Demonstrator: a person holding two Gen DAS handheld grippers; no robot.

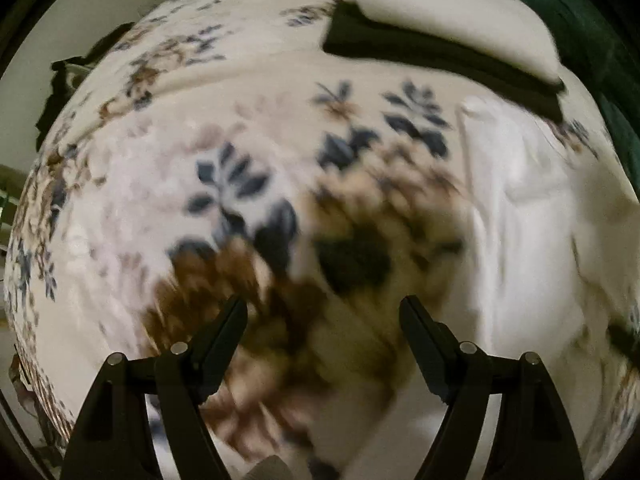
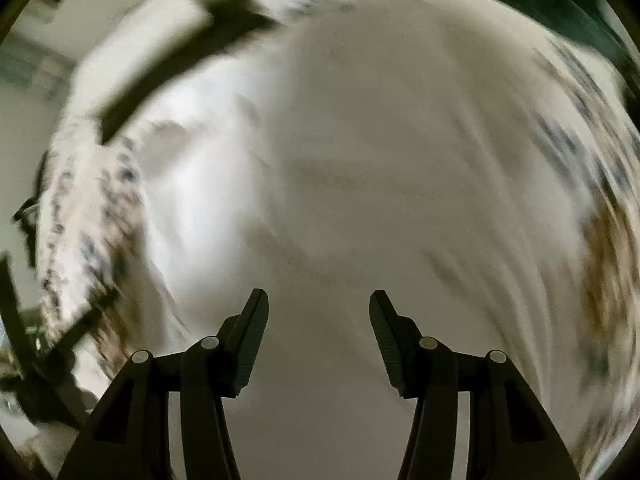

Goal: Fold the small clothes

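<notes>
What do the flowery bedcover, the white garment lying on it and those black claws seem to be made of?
Flowery bedcover: probably soft plush or fleece, matte, its print fuzzy, though blur hides detail. White garment: thin matte cloth, maybe cotton, with soft creases. Left gripper: hard black plastic, it seems, with silvery metal pins; the right gripper shows ribbed pads.

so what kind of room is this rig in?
Likely a bedroom: the work surface looks like a bed under a floral blanket, with folded black and white clothes stacked on it and a white garment spread out.

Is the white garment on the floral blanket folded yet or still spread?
Cannot tell: the white cloth garment covers the right view, but motion blur hides any fold lines.
</notes>
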